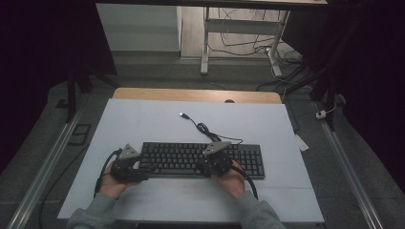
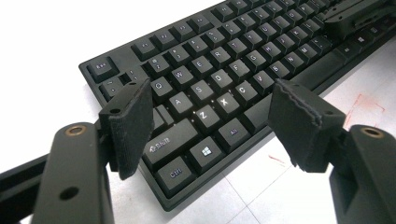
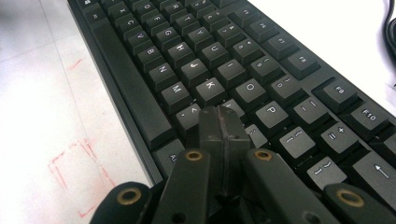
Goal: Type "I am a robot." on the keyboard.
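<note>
Left tool (image 2: 212, 121) gapes wide over the keyboard's (image 1: 191, 157) left end; right tool (image 3: 219, 126), pressed together and empty, seemingly touches keys on the white surface (image 1: 143, 119)

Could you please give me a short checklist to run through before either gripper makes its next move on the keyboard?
1. Keyboard lies flat on the white table: ok.
2. Left gripper jaws stand apart over the keyboard's left end: ok.
3. Right gripper jaws are closed together, tip low over keys near the comma and full stop: ok; contact with a key: cannot tell.
4. Keyboard cable trails away behind the keyboard, with its USB plug loose on the table: ok for clearance, not plugged in.
5. Which key is the target: cannot tell.
</note>
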